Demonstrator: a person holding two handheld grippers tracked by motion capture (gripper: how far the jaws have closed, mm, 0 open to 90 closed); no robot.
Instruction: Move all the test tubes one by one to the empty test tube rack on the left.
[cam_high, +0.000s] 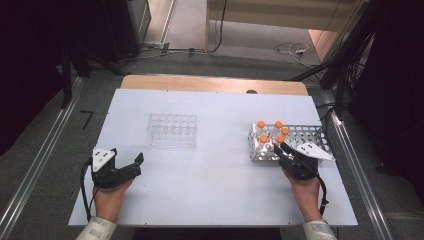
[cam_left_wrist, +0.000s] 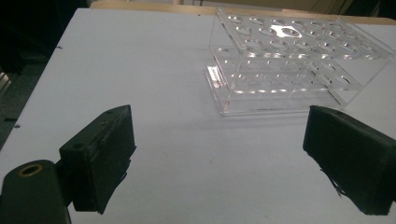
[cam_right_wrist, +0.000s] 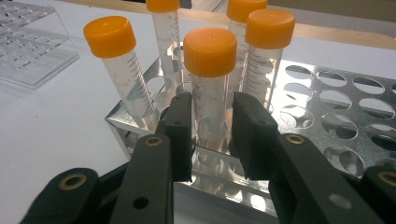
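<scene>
Currently an orange-capped tube (cam_right_wrist: 210, 88) at the near corner of the metal rack (cam_right_wrist: 327, 116) is being clamped by the right gripper (cam_right_wrist: 211, 135) fingers, left gripper (cam_left_wrist: 219, 158) being held released over the tabletop (cam_high: 210, 185); a straight upward lift is being called for next.

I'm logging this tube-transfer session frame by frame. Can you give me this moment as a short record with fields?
work in hand: lifting a capped tube out of the metal rack
right gripper: jaws closed on the nearest orange-capped tube
tubes: five, all orange-capped, upright in the metal rack at its left end
left gripper: open, holding nothing, low over the white table
clear rack: no tubes in it, left of the metal rack, apart from it
</scene>
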